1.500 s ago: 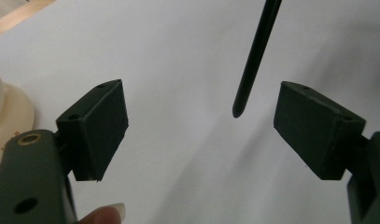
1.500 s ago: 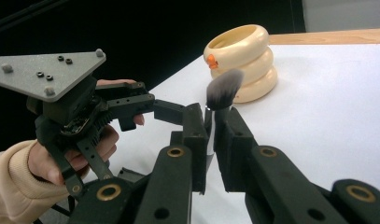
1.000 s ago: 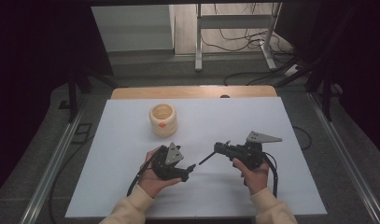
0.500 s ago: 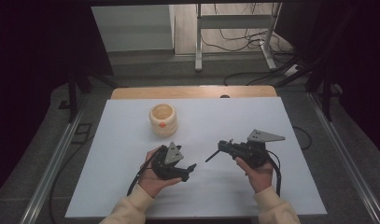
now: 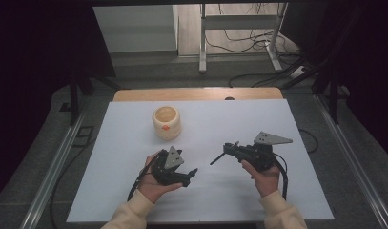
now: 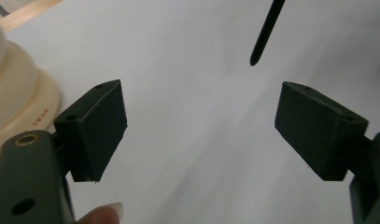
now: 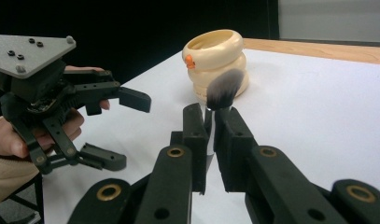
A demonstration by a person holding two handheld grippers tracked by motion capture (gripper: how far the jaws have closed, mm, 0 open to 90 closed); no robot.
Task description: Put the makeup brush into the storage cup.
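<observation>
Makeup brush [image 7: 219, 100] is held clamped between the jaws of the right tool [image 7: 211, 122], bristles up in the right gripper view; in the high view its dark handle [image 5: 218, 159] is seen projecting from the right tool [image 5: 232, 151] toward the left, above the white surface [image 5: 296, 191]. Left tool [image 5: 189, 174] is held with jaws spread wide and nothing between them; only bare surface is seen between its jaws in the left gripper view. Cream ring-shaped holder [image 5: 166, 122] with an orange mark is stood farther back, apart from both tools.
</observation>
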